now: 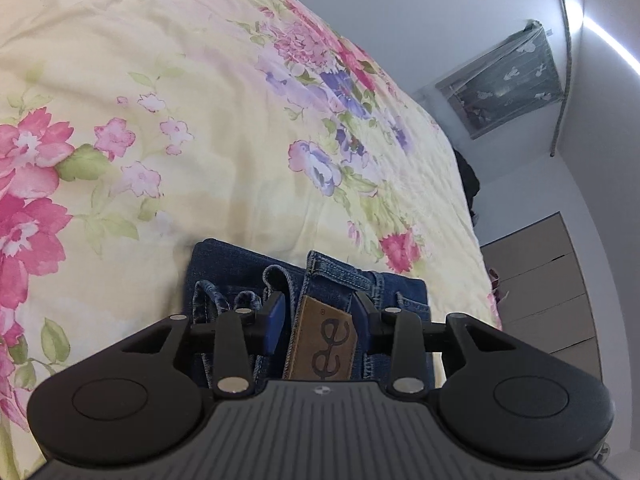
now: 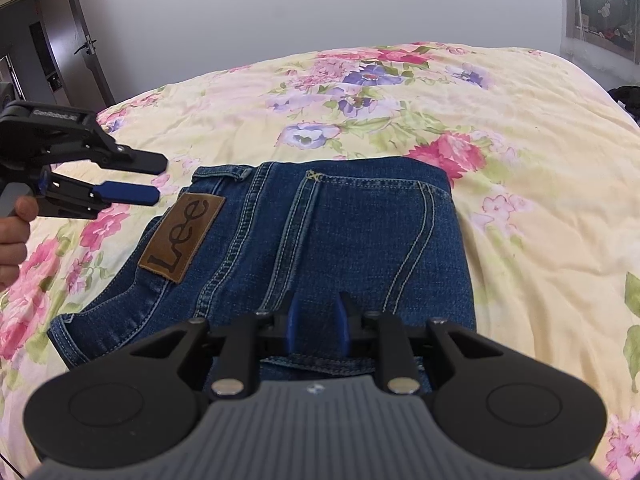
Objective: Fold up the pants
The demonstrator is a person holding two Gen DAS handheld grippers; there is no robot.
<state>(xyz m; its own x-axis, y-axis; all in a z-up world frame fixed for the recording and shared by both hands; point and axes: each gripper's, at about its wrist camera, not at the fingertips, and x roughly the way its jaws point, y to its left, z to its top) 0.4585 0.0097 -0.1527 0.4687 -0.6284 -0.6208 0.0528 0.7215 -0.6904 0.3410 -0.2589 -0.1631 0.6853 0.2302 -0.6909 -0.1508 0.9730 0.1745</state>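
1. Blue-padded fingers of the right gripper (image 2: 316, 326) are hovering close over the near part of the jeans (image 2: 320, 232), spread only a narrow way apart and holding nothing
2. Folded into a compact bundle, the jeans are lying on the flowered bedspread (image 2: 520, 128), with the brown leather patch (image 2: 182, 238) facing up on the left side
3. At the far left, the left gripper (image 2: 154, 178) is floating above the bedspread just beside the waistband corner, its fingers spread wide and empty
4. From the left wrist view, the left gripper (image 1: 320, 312) is framing the leather patch (image 1: 324, 348) between its fingers without touching it
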